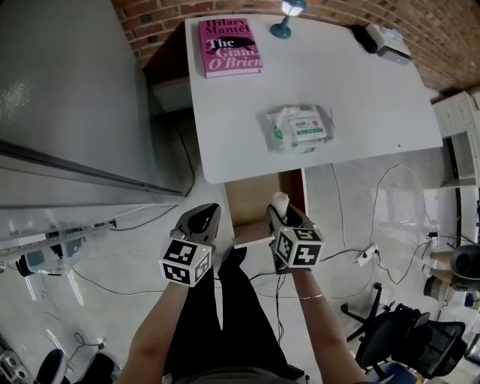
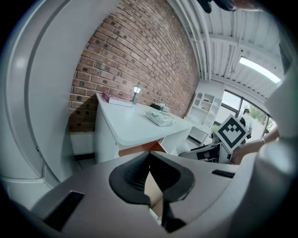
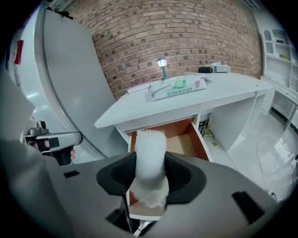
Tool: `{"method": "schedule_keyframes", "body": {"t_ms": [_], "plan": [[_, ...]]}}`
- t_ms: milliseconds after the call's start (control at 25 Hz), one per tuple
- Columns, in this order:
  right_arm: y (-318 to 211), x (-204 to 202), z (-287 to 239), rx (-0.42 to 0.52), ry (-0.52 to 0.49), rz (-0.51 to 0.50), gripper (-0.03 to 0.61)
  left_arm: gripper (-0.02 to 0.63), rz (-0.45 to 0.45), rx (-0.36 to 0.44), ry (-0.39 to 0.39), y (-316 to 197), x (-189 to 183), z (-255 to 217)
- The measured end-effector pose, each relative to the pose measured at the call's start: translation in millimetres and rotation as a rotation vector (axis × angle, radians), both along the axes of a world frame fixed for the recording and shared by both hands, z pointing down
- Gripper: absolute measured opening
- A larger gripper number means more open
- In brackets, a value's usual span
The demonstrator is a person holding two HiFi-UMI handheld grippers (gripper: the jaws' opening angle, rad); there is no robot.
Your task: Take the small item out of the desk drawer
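Observation:
The white desk's (image 1: 360,90) drawer (image 1: 249,201) stands pulled out, and its wooden bottom (image 3: 185,142) is bare where it shows. My right gripper (image 1: 283,213) is shut on a small white roll of gauze-like cloth (image 1: 280,200), held upright just above the drawer's front right part. In the right gripper view the roll (image 3: 150,155) fills the gap between the black pads of the right gripper (image 3: 150,175), its frayed end hanging below. My left gripper (image 1: 201,220) hovers beside the drawer's front left corner. In its own view the left gripper (image 2: 150,179) has its jaws together, nothing between them.
On the desk lie a pink book (image 1: 229,46), a pack of wipes (image 1: 300,127), a small lamp (image 1: 287,16) and a dark device (image 1: 381,37). A large grey cabinet (image 1: 67,90) stands at the left. Cables (image 1: 352,255) cross the floor; an office chair (image 1: 405,337) is lower right.

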State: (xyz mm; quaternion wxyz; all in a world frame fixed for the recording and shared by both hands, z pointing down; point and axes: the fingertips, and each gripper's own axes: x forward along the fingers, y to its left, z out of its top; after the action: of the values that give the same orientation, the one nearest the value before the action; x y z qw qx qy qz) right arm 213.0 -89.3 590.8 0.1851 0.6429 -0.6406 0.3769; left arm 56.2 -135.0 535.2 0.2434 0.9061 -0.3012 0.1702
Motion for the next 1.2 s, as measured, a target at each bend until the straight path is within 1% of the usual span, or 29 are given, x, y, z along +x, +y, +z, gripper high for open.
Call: {"method": "schedule_keyframes", "body": {"t_ms": [280, 520, 840, 1200], "plan": [[14.3, -0.4, -35.3, 0.063, -0.012, 0.073, 0.181, 0.021, 0.056, 0.022, 0.001, 3.3, 10.9, -17.6], [28.7, 3.7, -63.1, 0.117, 0.003, 0.151, 0.181, 0.021, 0.118, 0.046, 0.003, 2.9, 21.0, -30.6], [50.5, 5.8, -93.8, 0.177, -0.032, 0.253, 0.181, 0.021, 0.181, 0.082, 0.015, 2.2, 34.0, -49.9], [68.0, 8.5, -137.0, 0.273, -0.031, 0.331, 0.181, 0.021, 0.252, 0.111, 0.039, 9.9, 47.1, -73.6]]}}
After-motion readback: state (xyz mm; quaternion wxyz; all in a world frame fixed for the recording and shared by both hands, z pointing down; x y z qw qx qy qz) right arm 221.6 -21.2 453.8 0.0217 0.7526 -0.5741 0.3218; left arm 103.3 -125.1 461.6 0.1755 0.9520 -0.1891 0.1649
